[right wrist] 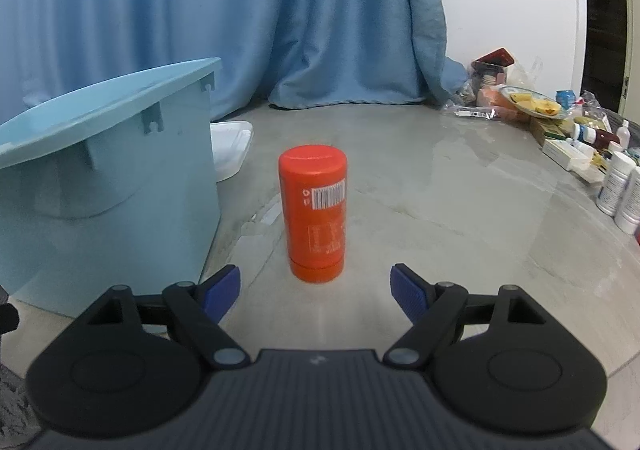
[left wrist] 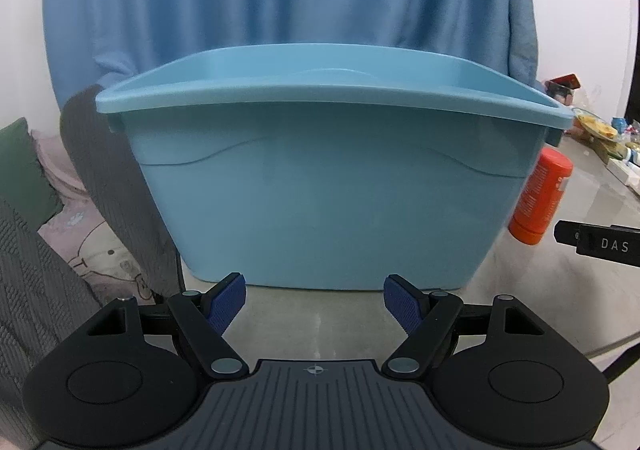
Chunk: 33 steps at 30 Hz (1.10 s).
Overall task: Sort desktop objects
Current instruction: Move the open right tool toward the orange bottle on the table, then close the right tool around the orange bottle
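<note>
An orange cylindrical container (right wrist: 316, 214) stands upright on the grey table, just ahead of my right gripper (right wrist: 316, 292), which is open and empty, level with its base. The container also shows in the left wrist view (left wrist: 540, 196), right of the bin. A large light-blue plastic bin (left wrist: 320, 186) fills the left wrist view, close in front of my left gripper (left wrist: 314, 302), which is open and empty. The bin stands left of the container in the right wrist view (right wrist: 108, 178). The bin's inside is hidden.
A white lid-like item (right wrist: 230, 148) lies behind the bin. Bottles, boxes and packets (right wrist: 576, 138) crowd the table's right side. A blue curtain (right wrist: 240, 10) hangs behind. A chair with grey fabric (left wrist: 116, 186) stands left of the table edge.
</note>
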### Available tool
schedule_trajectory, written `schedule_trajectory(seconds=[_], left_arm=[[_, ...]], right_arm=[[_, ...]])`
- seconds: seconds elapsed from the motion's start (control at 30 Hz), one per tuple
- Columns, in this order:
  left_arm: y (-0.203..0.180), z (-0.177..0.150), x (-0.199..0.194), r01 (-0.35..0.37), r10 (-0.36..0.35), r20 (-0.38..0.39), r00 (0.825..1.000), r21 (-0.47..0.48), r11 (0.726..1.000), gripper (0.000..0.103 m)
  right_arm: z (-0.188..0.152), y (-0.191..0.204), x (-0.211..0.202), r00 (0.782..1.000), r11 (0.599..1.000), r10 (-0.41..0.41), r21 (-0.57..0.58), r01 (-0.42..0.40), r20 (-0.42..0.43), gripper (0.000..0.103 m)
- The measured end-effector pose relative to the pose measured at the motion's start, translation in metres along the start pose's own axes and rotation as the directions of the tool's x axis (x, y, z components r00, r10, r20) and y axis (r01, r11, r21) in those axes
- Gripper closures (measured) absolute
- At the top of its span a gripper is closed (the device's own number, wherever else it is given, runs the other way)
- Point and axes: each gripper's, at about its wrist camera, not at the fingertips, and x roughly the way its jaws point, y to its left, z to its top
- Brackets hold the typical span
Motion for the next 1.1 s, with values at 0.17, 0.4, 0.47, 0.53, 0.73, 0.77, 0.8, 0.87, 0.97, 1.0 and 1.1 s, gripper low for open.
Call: schedule_trajectory(seconds=[0.17,0.4,0.47,0.53,0.73,0.77,0.8,0.87,0.97,1.0,1.1], left_arm=[[0.001,0.002,0.009,-0.018,0.017,-0.006,1.0,-0.022,1.0,0.025],[0.001,0.003,0.02,-0.034,0.033,-0.021,0.999,-0.033,0.999,0.025],[0.0,0.003,0.022,-0.037,0.037,-0.021,0.999,-0.029,0.999,0.025],[0.0,0.003,0.024,-0.036,0.036,-0.019,0.999,-0.025,0.999,0.025],[-0.002,0.003,0.027,-0.04,0.04,-0.029,0.999,-0.023,0.999,0.025],[-0.002,0.003,0.027,-0.041,0.04,-0.029,0.999,-0.024,0.999,0.025],[-0.003,0.003,0.027,-0.042,0.041,-0.028,0.999,-0.022,0.999,0.025],[-0.002,0.004,0.026,-0.044,0.043,-0.024,0.999,-0.02,0.999,0.025],[0.0,0.005,0.025,-0.047,0.046,-0.023,0.999,-0.023,0.999,0.025],[0.001,0.005,0.024,-0.047,0.047,-0.025,0.999,-0.023,0.999,0.025],[0.002,0.005,0.023,-0.049,0.048,-0.022,0.999,-0.023,0.999,0.025]], right_arm=[[0.007,0.0,0.017,1.0,1.0,0.005,-0.009,-0.005,-0.003,0.021],[0.016,0.001,0.039,1.0,1.0,0.013,-0.016,-0.013,-0.014,0.021],[0.018,0.001,0.045,1.0,1.0,0.011,-0.022,-0.011,-0.015,0.021],[0.02,0.001,0.051,1.0,1.0,0.014,-0.021,-0.014,-0.017,0.021],[0.026,0.0,0.072,1.0,1.0,0.005,-0.019,-0.006,-0.027,0.021],[0.027,0.0,0.075,1.0,1.0,0.006,-0.015,-0.007,-0.028,0.021],[0.028,-0.001,0.077,1.0,1.0,0.007,-0.01,-0.007,-0.029,0.027],[0.029,-0.001,0.078,1.0,1.0,0.008,-0.004,-0.009,-0.029,0.053],[0.03,0.001,0.077,0.999,1.0,0.004,-0.007,-0.004,-0.039,0.054],[0.029,0.001,0.076,0.999,1.0,0.006,-0.005,-0.006,-0.041,0.054],[0.028,0.001,0.07,0.999,1.0,0.003,-0.002,-0.003,-0.036,0.053]])
